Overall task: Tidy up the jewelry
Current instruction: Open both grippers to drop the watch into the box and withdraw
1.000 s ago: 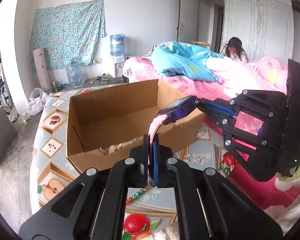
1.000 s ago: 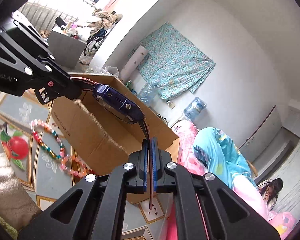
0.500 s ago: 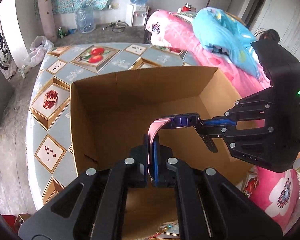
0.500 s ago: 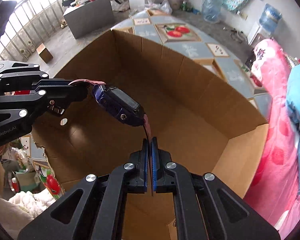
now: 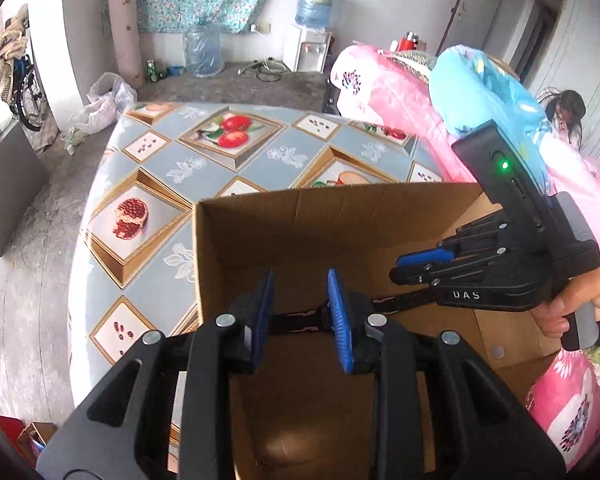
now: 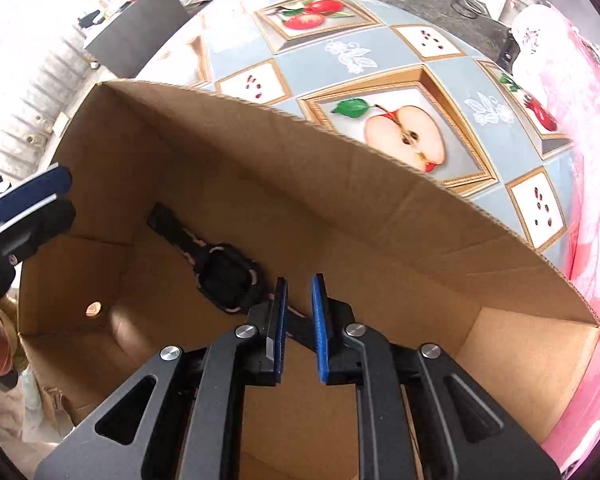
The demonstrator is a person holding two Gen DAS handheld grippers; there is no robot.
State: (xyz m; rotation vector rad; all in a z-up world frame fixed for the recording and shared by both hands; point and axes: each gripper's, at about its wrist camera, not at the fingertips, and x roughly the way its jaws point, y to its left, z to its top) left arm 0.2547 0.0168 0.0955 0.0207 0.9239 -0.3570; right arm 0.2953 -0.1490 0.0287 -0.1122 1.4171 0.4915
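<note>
Now your cardboard box (image 6: 380, 216) sits on the fruit-print tablecloth (image 5: 172, 168); both grippers, left gripper (image 5: 300, 316) and right gripper (image 6: 300, 320), have just opened, and the watch (image 6: 228, 280), clamped before, lies inside.

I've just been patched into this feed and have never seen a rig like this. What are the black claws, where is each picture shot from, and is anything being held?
No robot: a person holds a handheld gripper in each hand, with a camera on each looking along its jaws. The left view shows the left gripper and, at right, the right gripper in a hand. The right view shows the right gripper. Both hang over a cardboard box on a fruit-patterned table. Their jaws have just been opening; the watch lies on the box floor, held by neither.
</note>
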